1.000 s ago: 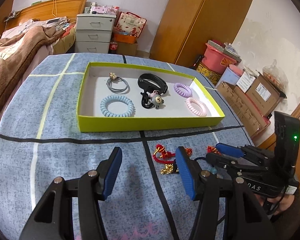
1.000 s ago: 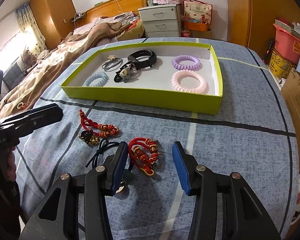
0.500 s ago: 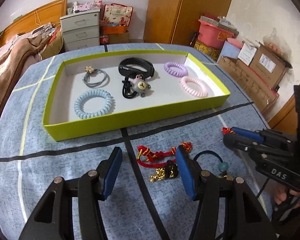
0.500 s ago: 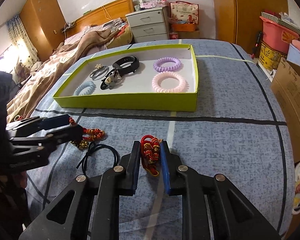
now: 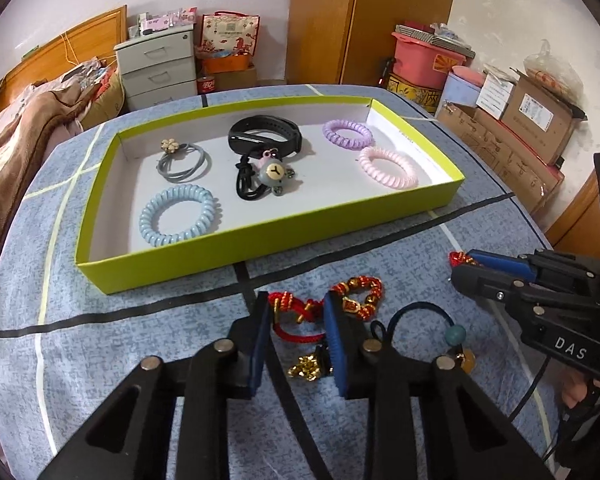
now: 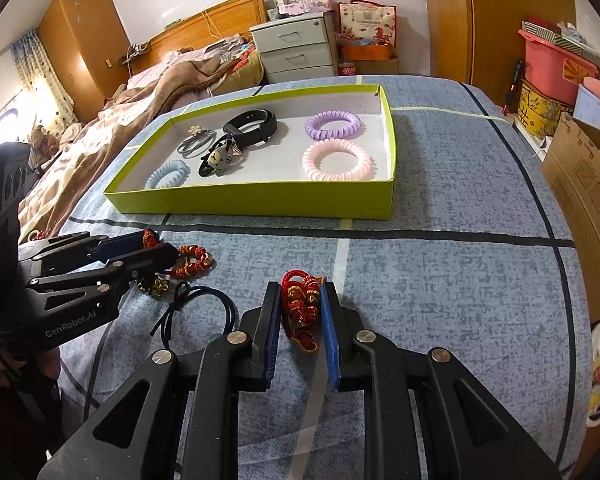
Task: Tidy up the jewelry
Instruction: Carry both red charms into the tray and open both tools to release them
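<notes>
A green tray (image 5: 260, 240) (image 6: 260, 202) holds blue (image 5: 180, 216), purple (image 5: 348, 133) and pink (image 5: 388, 167) coil bands, a grey hair tie, a black band and a bear charm (image 5: 274, 172). My right gripper (image 6: 300, 312) is shut on a red knotted bracelet (image 6: 302, 312), just above the cloth. My left gripper (image 5: 296, 320) straddles a second red beaded bracelet (image 5: 324, 304) on the cloth, jaws narrowed around it with a gap still showing. A dark cord tie (image 5: 416, 316) (image 6: 204, 308) lies between the grippers.
The table has a blue cloth with black and pale lines (image 6: 460, 264). A bed (image 6: 140, 112) lies to the left, drawers (image 6: 296, 52) behind, cardboard boxes (image 5: 520, 132) and a pink bin (image 6: 556, 64) to the right.
My right gripper closed on the red knotted bracelet and lifted it slightly. My left gripper moved forward over the second red bracelet and its jaws narrowed around it.
</notes>
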The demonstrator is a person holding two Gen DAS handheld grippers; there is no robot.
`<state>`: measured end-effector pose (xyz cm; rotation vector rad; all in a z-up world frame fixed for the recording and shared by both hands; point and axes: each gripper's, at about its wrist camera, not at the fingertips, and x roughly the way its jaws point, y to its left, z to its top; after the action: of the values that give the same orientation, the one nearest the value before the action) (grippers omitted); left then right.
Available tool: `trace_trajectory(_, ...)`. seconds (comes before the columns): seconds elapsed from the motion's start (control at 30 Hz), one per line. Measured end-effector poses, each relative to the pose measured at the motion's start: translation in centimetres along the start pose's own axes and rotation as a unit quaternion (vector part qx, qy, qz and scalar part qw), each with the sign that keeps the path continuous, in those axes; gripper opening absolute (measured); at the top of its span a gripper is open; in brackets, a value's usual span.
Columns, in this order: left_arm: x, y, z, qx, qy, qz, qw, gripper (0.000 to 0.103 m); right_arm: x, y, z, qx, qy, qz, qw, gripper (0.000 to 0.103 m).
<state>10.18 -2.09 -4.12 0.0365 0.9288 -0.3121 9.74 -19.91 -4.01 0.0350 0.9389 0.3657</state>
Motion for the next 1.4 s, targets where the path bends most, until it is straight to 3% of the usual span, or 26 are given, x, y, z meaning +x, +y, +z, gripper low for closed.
trace_trajectory(0.03,0.0,-0.1,0.0,0.001,0.001,-0.003,1.0000,0.013,0.0,0.0,0.0,0.000,0.000,0.000,1.000,0.020)
trace_trajectory(0.93,-5.1,3.1,2.1,-0.050,-0.084,-0.036,0.9945,0.012,-2.6,0.1,1.3,-0.003,-0.034,0.003,0.999,0.020)
trace_trajectory(1.17,-5.5,5.5,4.4,-0.067,-0.091,-0.027,0.9933,0.012,-3.3,1.4,4.3,-0.020,-0.057,0.006,0.998,0.020)
trace_trajectory(1.4,-4.1,7.5,6.5,-0.080,-0.084,-0.009,0.9932,0.012,-1.4,2.2,8.4,-0.036,-0.059,0.003,0.998,0.020)
